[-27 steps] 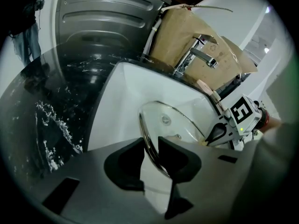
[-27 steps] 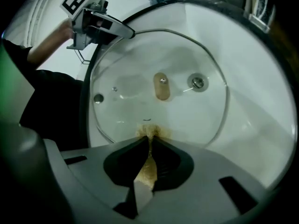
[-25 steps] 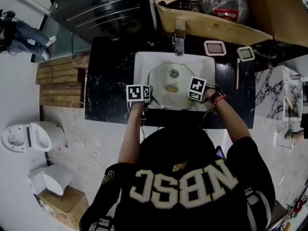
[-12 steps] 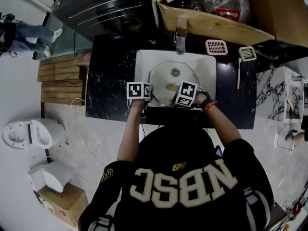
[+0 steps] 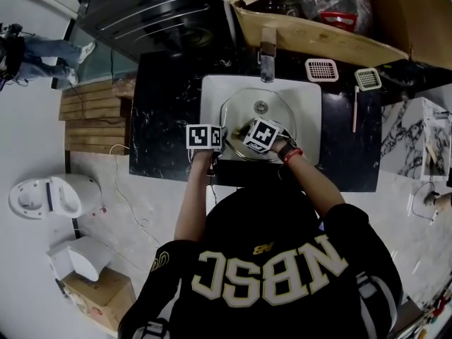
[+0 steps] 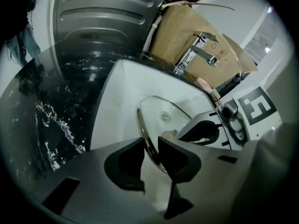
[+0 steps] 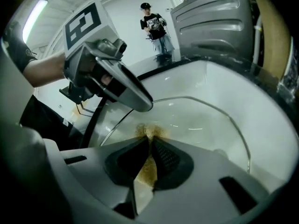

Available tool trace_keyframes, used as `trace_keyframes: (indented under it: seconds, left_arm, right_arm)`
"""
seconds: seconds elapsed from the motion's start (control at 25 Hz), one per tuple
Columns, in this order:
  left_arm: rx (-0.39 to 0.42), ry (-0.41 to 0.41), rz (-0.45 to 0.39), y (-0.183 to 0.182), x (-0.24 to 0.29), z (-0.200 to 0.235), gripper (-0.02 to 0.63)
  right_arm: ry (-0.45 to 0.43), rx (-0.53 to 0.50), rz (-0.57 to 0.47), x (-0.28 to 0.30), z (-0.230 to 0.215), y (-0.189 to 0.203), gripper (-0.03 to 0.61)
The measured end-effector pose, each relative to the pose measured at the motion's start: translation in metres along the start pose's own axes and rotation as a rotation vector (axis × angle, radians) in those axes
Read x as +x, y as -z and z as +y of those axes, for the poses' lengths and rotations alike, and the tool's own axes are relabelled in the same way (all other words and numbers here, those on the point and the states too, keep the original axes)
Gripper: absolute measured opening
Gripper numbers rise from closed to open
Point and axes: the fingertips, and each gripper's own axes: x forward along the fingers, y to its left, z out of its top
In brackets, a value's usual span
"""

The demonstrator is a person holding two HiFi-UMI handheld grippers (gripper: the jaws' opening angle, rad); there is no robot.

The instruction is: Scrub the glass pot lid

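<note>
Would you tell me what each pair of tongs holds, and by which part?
The left tongs clamp the glass pot lid by its metal rim. The right tongs pinch a brown scrub pad, its tip sticking out ahead of them.

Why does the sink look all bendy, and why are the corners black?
Left gripper view: a wide lens bows the sink and leaves black corners. Right gripper view: same bend; the ceiling lamp glares, thin glints streak the lid, and the sponge looks fuzzy. Head view: much less bend, even light.
</note>
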Motion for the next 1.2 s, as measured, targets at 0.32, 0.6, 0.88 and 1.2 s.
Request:
trace_keyframes:
  seconds: [0.32, 0.6, 0.88, 1.2]
  left_arm:
    - [0.012, 0.001, 0.013, 0.0, -0.002, 0.0, 0.092]
    - [0.028, 0.035, 0.017, 0.006, -0.003, -0.012, 0.012]
    - [0.053, 0.031, 0.059, 0.011, 0.007, -0.019, 0.012]
    - [0.052, 0.044, 0.136, 0.02, 0.017, -0.02, 0.012]
  right_arm:
    - [0.08, -0.008, -0.093, 0.018, -0.039, -0.028, 0.038]
    - [0.245, 0.028, -0.102, 0.047, -0.093, -0.037, 0.038]
    - [0.366, 0.128, -0.068, 0.038, -0.142, -0.015, 0.038]
    - [0.455, 0.214, 0.006, -0.007, -0.179, 0.038, 0.04]
